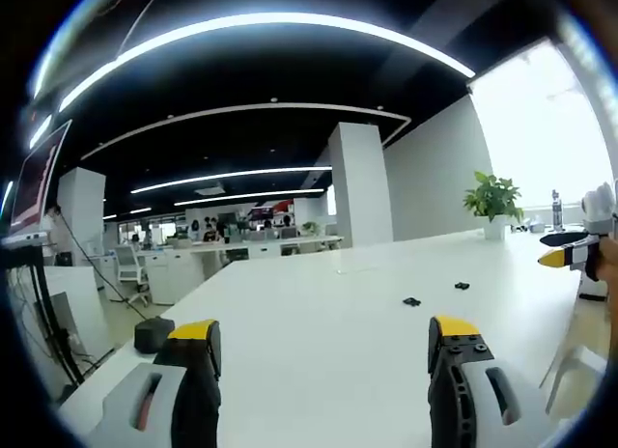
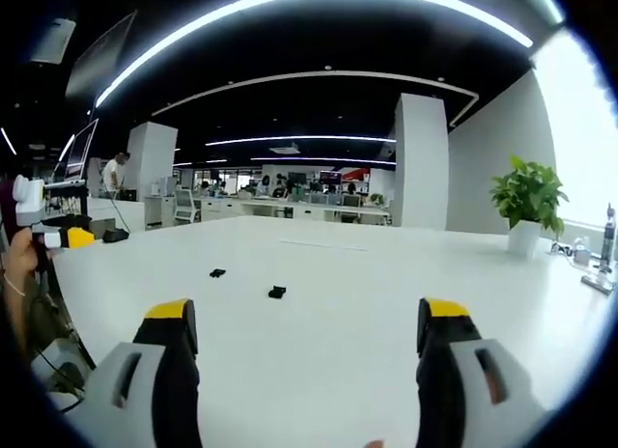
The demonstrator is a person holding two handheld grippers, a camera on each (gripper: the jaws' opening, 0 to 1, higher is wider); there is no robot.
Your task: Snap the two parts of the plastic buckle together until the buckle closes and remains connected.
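Nearest the lens in the left gripper view, the left gripper stands with its two yellow-tipped jaws spread wide and nothing between them. The right gripper is likewise spread and empty in the right gripper view.

Both hover over a large white table. No object lies between either gripper and the task parts.

Surroundings, largest first:
- A white pillar rises beyond the far edge of the table.
- Rows of desks with seated people occupy the background; detail is too small to resolve.
- A potted plant in a white pot stands near the table's far right edge.
- A bottle stands just beyond the plant, by the bright window.
- A dark block rests at the table's near left corner in the left gripper view.

Task parts:
- First buckle part lies on the table surface, well ahead of the jaws.
- Second buckle part lies near it, apart and not touching.

Both parts appear as small black shapes; which is the socket and which the prong cannot be determined.
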